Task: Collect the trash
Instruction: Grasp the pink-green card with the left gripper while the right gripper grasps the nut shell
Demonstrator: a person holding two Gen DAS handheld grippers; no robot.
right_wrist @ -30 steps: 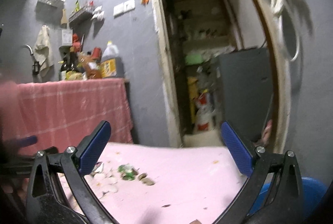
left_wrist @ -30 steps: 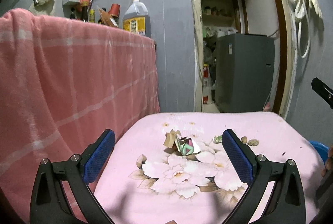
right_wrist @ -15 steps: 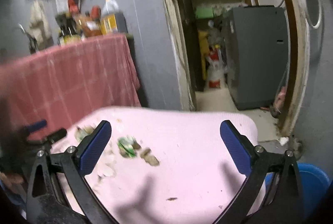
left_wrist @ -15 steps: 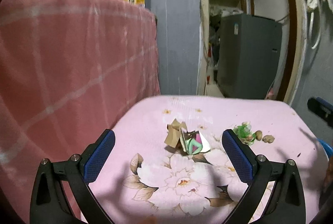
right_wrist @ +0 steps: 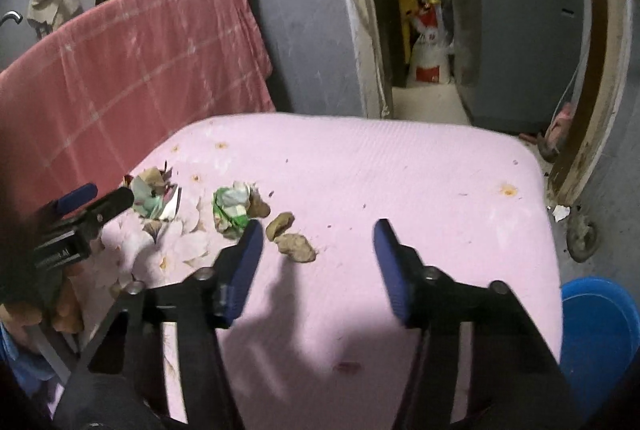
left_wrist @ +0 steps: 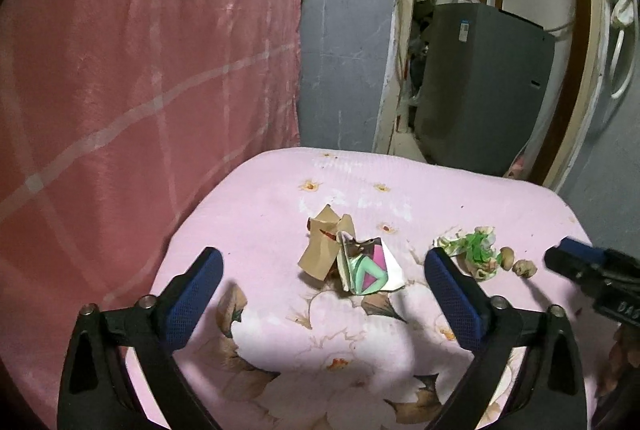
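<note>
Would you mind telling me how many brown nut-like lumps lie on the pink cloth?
2: a smaller lump just right of the green crumpled wrapper, and a larger lump touching it nearer the camera. Others may hide under the wrapper.

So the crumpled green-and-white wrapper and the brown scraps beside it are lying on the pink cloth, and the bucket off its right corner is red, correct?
Not quite: the bucket is blue, as the right wrist view shows. The green-and-white wrapper and brown scraps do lie on the pink cloth.
</note>
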